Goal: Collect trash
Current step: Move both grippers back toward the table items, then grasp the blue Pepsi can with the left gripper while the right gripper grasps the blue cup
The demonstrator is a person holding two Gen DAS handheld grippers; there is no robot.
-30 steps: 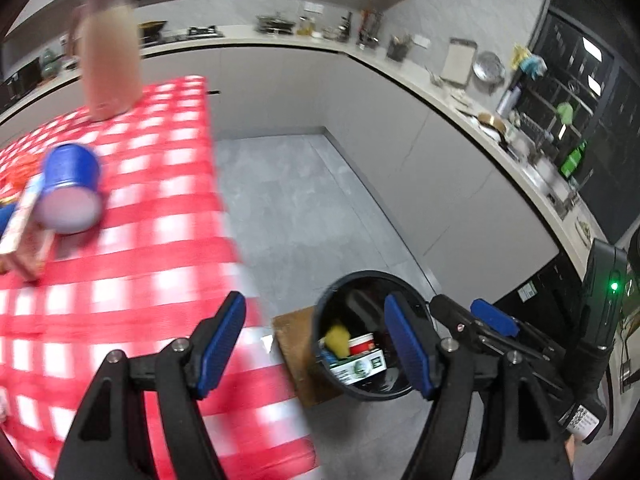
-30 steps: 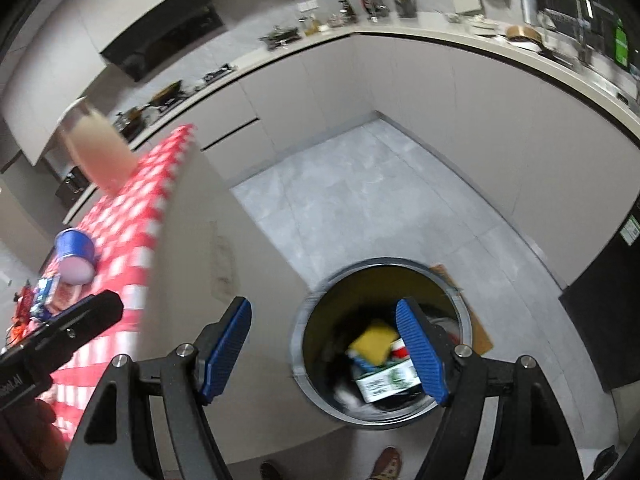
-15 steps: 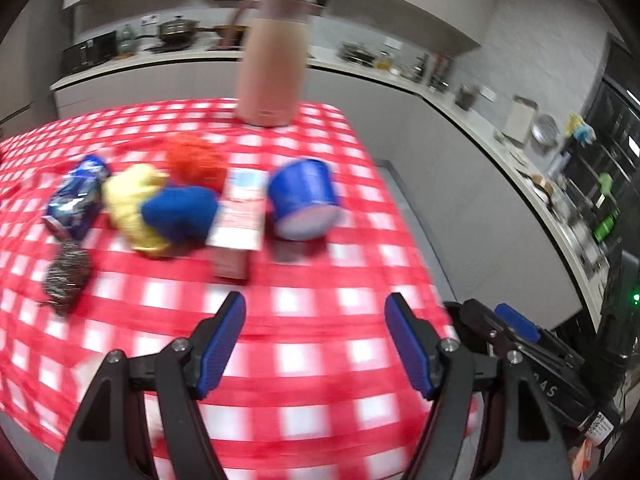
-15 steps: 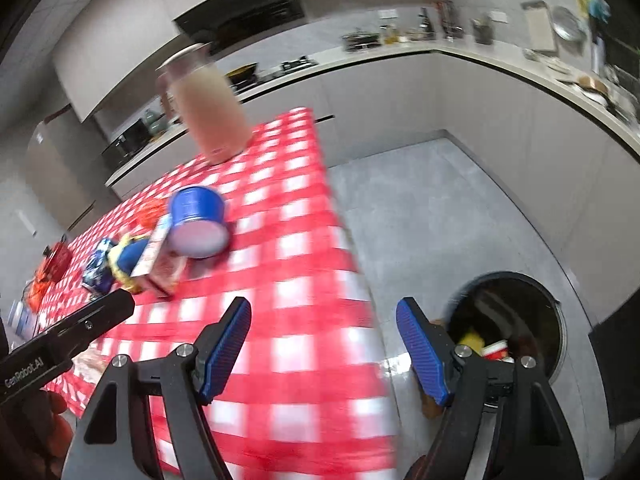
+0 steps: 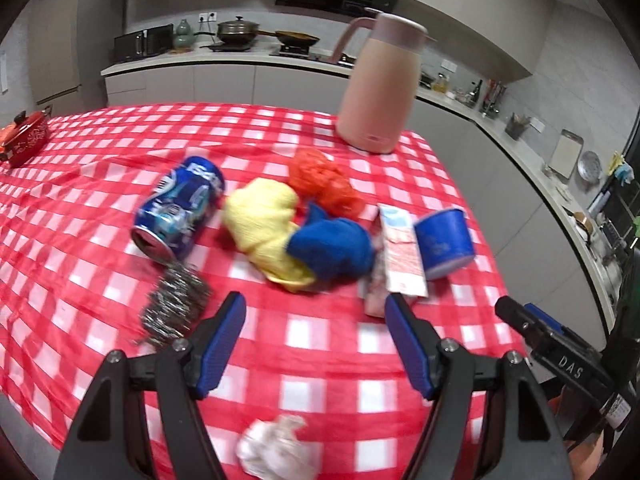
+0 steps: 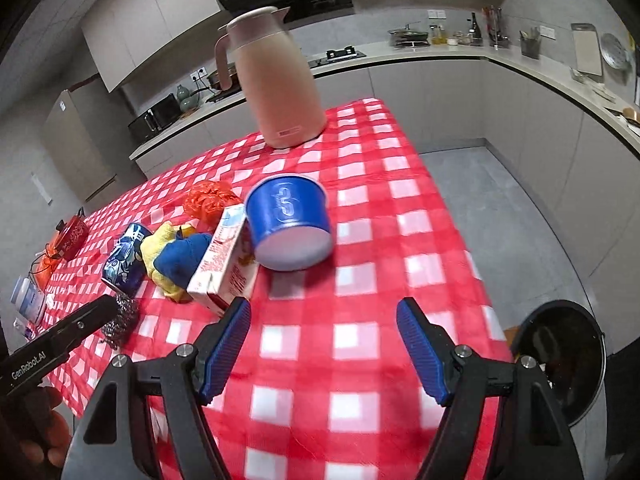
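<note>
— What changed?
— Both my tongs, left and right, spread and empty, swung from the round black bin back over the checked surface.
— Next?
— Trash remains: the overturned blue paper cup at twelve o'clock.

Left gripper hangs with its jaws spread wide, blue pads facing each other across a clear gap, nothing between them. Right gripper shows the same pose: jaws wide apart, ribbed blue pads bare, black fingers angled forward and slightly down. The two tools sit side by side; the right one's black body shows at the lower right edge of the left camera's view, and the left one's at the lower left of the right camera's view. A bit of a hand wraps that left tool's handle.
</note>
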